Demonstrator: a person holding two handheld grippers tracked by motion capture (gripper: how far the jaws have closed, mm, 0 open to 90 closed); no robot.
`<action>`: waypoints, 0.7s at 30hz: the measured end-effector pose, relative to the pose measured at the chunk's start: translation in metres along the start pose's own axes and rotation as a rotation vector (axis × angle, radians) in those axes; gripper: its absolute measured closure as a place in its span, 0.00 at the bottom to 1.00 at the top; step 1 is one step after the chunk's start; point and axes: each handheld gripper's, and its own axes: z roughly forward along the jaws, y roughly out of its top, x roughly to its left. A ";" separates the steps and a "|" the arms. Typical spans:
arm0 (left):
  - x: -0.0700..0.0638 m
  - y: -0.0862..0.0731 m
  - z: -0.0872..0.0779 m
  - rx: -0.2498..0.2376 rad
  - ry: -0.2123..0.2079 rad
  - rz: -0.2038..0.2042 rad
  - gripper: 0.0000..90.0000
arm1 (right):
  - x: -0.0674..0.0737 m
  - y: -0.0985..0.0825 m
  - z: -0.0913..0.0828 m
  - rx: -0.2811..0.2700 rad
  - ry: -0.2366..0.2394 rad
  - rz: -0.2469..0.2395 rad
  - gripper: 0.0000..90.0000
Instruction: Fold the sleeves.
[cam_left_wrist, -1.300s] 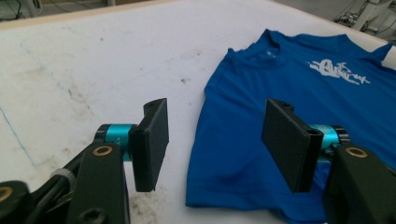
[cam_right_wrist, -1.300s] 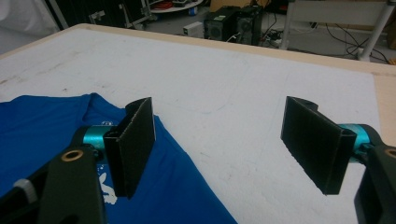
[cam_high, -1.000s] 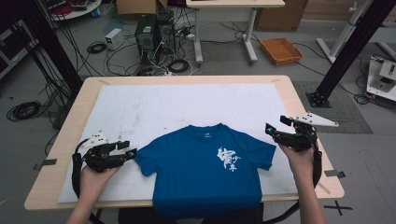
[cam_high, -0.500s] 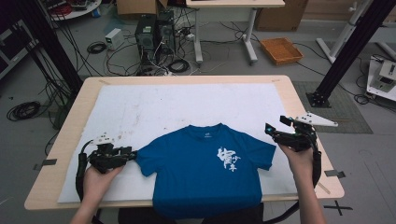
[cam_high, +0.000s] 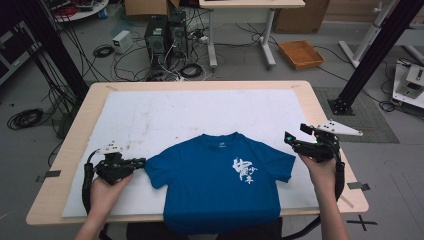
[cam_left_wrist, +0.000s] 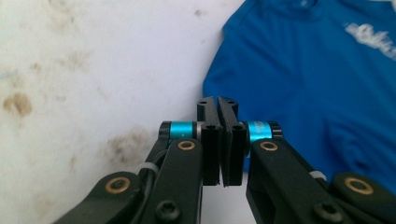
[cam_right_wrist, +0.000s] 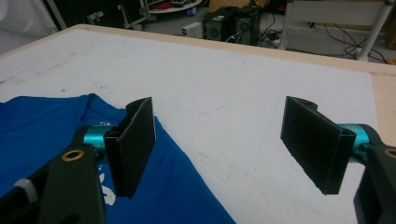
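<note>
Blue T-shirt (cam_high: 217, 182) lies flat on the white mat (cam_high: 200, 112) at the near table edge in the high view, left gripper (cam_high: 139, 162) at its sleeve hem, right gripper (cam_high: 295, 137) beside the other sleeve. Left gripper view: jaws have just closed together, no cloth visibly between them. Right gripper view: jaws spread wide above the sleeve.

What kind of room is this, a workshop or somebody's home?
Most likely a lab or workshop, not a home: computer towers stand amid loose cables on the bare floor, black frame posts flank the table, and a blue T-shirt lies on it.
</note>
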 end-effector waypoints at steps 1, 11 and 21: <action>0.000 0.000 0.000 0.000 0.000 0.000 0.98 | 0.000 0.000 0.000 -0.001 -0.001 0.000 0.29; -0.050 0.052 0.010 -0.049 -0.204 -0.046 0.98 | 0.000 0.001 -0.001 -0.006 0.001 0.000 0.29; -0.090 0.074 0.070 -0.001 -0.288 -0.098 0.98 | -0.002 0.001 -0.004 -0.014 -0.006 0.000 0.29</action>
